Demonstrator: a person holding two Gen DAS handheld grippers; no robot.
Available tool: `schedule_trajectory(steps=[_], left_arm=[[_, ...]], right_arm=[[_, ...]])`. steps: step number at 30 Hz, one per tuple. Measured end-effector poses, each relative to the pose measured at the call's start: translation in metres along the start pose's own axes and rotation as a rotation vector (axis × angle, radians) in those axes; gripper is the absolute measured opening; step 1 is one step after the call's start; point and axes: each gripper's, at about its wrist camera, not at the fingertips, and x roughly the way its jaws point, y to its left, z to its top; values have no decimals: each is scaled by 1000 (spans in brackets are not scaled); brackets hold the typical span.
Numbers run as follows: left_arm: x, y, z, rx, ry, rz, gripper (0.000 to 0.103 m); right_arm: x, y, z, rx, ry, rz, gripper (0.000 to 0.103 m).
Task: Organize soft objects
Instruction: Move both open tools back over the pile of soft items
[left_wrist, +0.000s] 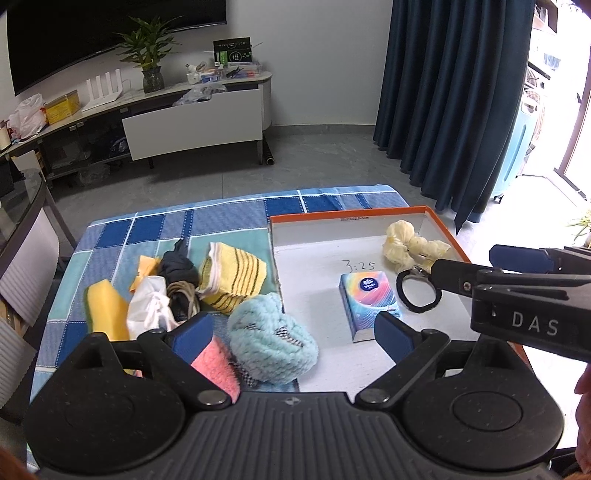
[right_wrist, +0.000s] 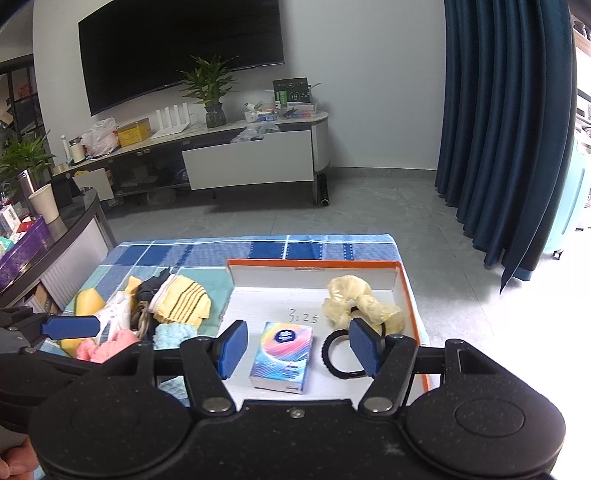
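Straight ahead of the jaws, beyond the table's blue checked cloth (right_wrist: 207, 251), grey floor tiles (right_wrist: 369, 206) run to a pale wall (right_wrist: 369, 74). A large dark television (right_wrist: 177, 48) hangs up and to the left, above a long low media console (right_wrist: 251, 155) with a white front panel. A potted plant (right_wrist: 208, 92) stands on its top amid clutter. To the right, dark blue curtains (right_wrist: 506, 129) hang to the floor, with bright daylight washing in past them.

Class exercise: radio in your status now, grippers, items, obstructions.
Left gripper open, empty. Right gripper open, empty. Tissue pack in box; towels piled outside. Nothing blocking.
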Motion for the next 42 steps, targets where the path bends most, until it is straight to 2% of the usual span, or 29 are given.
schedule_trajectory(steps=[32, 42], left_arm=[[-22, 80, -51, -93, 18, 43, 97], [-6, 115, -77, -186, 55, 31, 98]], right_arm=[[9, 89, -26, -69, 50, 133, 75], [30, 92, -42, -49, 102, 142, 75]])
